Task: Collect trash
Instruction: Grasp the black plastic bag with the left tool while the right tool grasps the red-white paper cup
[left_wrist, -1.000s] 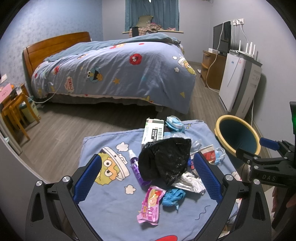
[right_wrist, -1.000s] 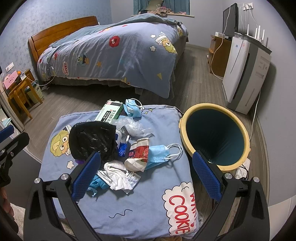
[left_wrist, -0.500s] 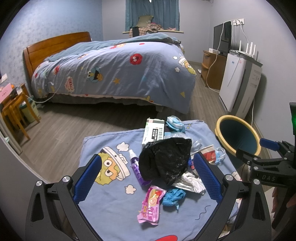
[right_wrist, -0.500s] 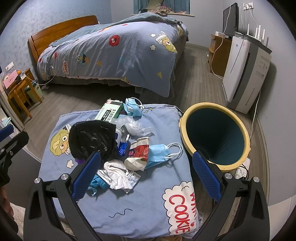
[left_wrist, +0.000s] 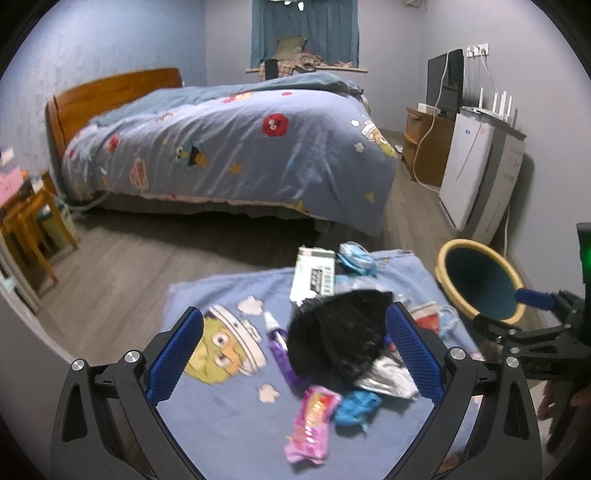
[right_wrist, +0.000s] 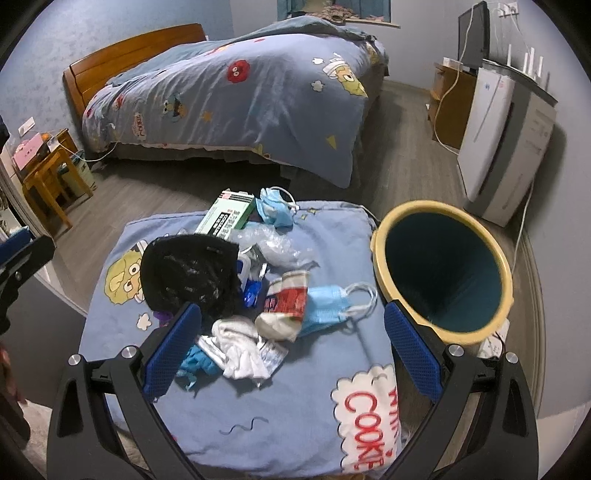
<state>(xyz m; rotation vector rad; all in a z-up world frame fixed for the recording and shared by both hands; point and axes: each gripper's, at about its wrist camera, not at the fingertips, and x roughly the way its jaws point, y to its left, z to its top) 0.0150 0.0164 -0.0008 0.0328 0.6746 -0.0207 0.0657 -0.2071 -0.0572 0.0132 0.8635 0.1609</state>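
Observation:
Trash lies heaped on a blue cartoon-print cloth (right_wrist: 295, 406): a crumpled black plastic bag (right_wrist: 190, 273), a green-and-white box (right_wrist: 225, 218), a blue face mask (right_wrist: 325, 308), a red-and-white wrapper (right_wrist: 286, 301), white tissue (right_wrist: 240, 350) and clear plastic (right_wrist: 277, 247). The left wrist view adds a pink wrapper (left_wrist: 312, 424), a purple bottle (left_wrist: 279, 343) and a blue scrap (left_wrist: 356, 404). A yellow-rimmed bin (right_wrist: 443, 266) stands to the right of the cloth. My left gripper (left_wrist: 295, 350) and my right gripper (right_wrist: 291, 350) both hover open above the heap, holding nothing.
A bed (left_wrist: 229, 147) with a blue cartoon duvet fills the back of the room. A white appliance (right_wrist: 498, 140) and wooden cabinet (right_wrist: 448, 110) line the right wall. A wooden stool (right_wrist: 51, 181) stands at the left. Grey floor (left_wrist: 110, 277) lies between bed and cloth.
Both grippers have shifted slightly; the views are slightly blurred. The trash has not moved and both grippers stay open.

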